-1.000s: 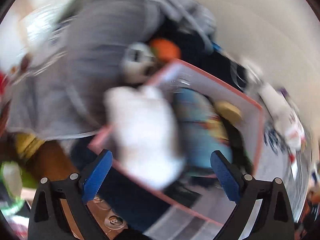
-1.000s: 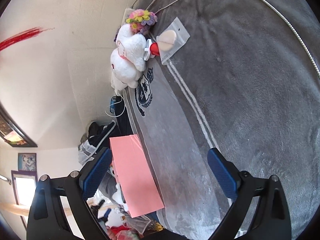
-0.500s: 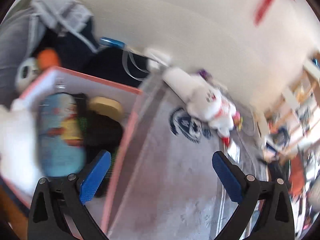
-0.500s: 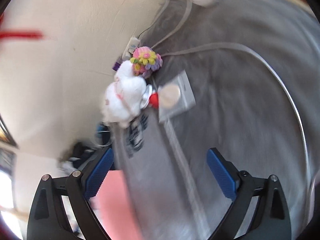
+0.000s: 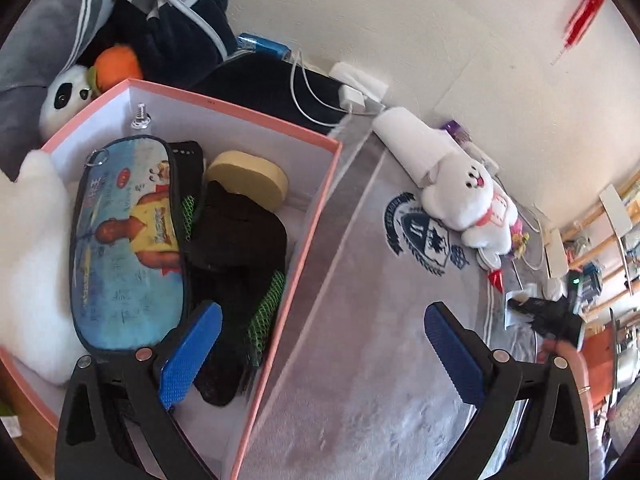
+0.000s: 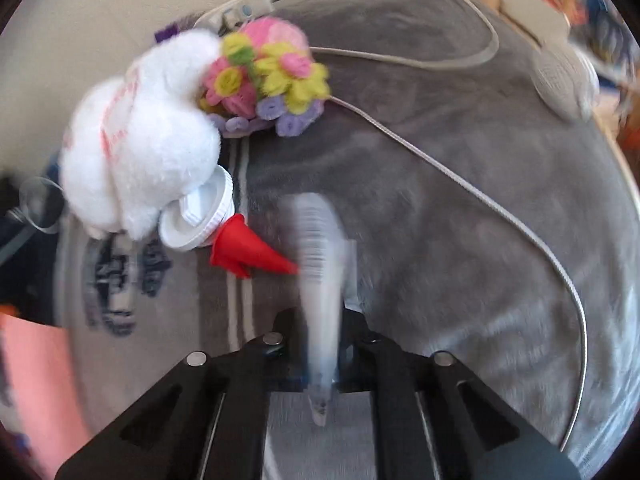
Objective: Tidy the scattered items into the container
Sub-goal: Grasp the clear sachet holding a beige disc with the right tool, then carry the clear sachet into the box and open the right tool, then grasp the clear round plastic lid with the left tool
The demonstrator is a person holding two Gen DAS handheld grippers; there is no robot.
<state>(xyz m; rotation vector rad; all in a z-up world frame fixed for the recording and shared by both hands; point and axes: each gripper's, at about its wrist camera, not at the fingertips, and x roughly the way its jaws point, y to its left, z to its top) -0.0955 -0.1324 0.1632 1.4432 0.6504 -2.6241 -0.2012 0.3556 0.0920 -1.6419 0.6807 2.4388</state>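
Observation:
A pink-rimmed box [image 5: 310, 216] stands on the grey blanket; it holds a blue pencil case [image 5: 124, 240], a yellow sponge [image 5: 250, 178], black cloth and a white plush. My left gripper [image 5: 316, 348] is open and empty over the box's right wall. My right gripper [image 6: 322, 344] is shut on a clear packet [image 6: 320, 276], seen edge-on and blurred. Just beyond it lie a red cone [image 6: 248, 252], a white lid [image 6: 200, 220], a white plush dog [image 6: 140, 140] and a pink-yellow flower toy [image 6: 268, 76]. The plush dog also shows in the left wrist view [image 5: 468, 200].
A panda plush [image 5: 62, 100] and an orange toy [image 5: 118, 64] lie behind the box with dark clothes. A power strip [image 5: 360, 84] and cables run along the wall. A grey cable [image 6: 460, 172] crosses the blanket. A pink box lid [image 6: 32, 376] lies at the left.
My right gripper moved in to the packet beside the plush dog and closed on it. My left gripper swung right from over the box contents toward the box's right wall.

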